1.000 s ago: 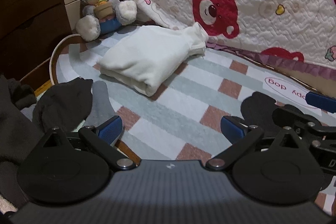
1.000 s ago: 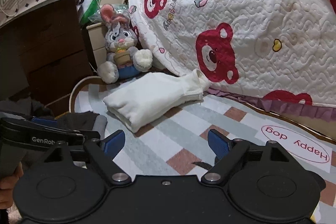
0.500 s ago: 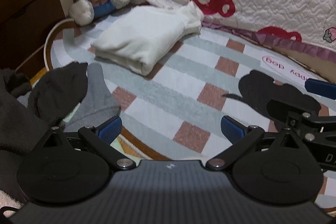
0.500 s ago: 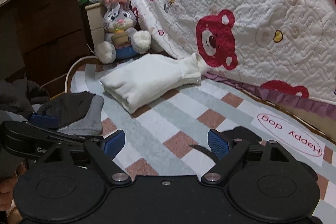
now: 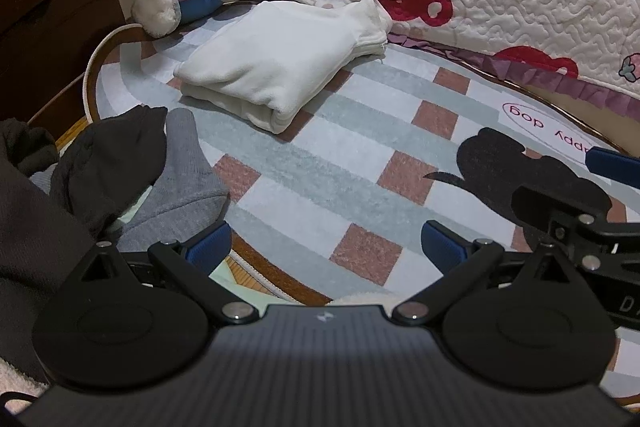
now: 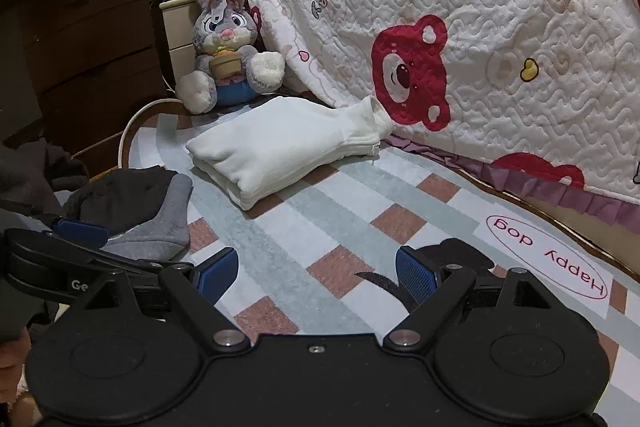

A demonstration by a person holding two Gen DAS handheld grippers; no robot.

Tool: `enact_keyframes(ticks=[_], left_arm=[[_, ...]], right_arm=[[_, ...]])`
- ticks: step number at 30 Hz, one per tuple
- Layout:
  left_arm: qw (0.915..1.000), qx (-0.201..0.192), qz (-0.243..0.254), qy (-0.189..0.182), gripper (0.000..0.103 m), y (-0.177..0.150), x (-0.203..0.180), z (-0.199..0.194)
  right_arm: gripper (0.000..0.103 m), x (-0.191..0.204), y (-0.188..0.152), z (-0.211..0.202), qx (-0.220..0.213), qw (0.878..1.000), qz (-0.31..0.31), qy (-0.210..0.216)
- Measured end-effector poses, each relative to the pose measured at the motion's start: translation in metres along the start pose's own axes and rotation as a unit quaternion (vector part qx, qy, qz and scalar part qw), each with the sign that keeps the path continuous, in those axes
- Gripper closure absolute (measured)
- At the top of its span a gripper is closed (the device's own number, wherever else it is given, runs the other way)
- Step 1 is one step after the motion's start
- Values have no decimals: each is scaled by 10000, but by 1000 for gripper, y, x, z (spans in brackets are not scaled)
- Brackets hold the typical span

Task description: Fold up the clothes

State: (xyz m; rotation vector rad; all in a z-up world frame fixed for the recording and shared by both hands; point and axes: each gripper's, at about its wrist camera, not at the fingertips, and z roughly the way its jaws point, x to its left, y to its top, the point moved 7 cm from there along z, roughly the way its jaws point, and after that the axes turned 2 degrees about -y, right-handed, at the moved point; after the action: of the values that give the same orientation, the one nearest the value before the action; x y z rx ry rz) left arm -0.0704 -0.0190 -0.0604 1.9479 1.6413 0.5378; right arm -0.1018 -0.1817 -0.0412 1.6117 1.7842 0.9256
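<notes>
A folded white garment (image 5: 280, 63) (image 6: 280, 151) lies on the checked rug near the bed. At the left edge of the rug sits a heap of dark and grey clothes (image 5: 120, 167) (image 6: 132, 207). My left gripper (image 5: 326, 249) hangs open over the rug's near edge, nothing between its blue pads, its left pad next to the grey cloth. My right gripper (image 6: 318, 273) is also open and empty, above the rug to the right of the heap. Each gripper shows at the edge of the other's view.
A checked rug (image 5: 360, 155) with a black dog print (image 5: 492, 163) covers the floor. A quilt with red bears (image 6: 460, 27) drapes the bed at right. A plush rabbit (image 6: 224, 43) leans by a dark wooden dresser (image 6: 80, 47) at left.
Both grippers have pulled back and dropped lower toward the rug's near edge; the folded white garment now lies farther ahead. Both stay open and empty.
</notes>
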Motion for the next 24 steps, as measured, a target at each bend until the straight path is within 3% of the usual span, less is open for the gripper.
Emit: enact_keyframes(ticks=[24], left_arm=[[9998,132,-13,121,0,-1,3,2]], right_arm=[[14,1,-3,3,29,10000,72,-17]])
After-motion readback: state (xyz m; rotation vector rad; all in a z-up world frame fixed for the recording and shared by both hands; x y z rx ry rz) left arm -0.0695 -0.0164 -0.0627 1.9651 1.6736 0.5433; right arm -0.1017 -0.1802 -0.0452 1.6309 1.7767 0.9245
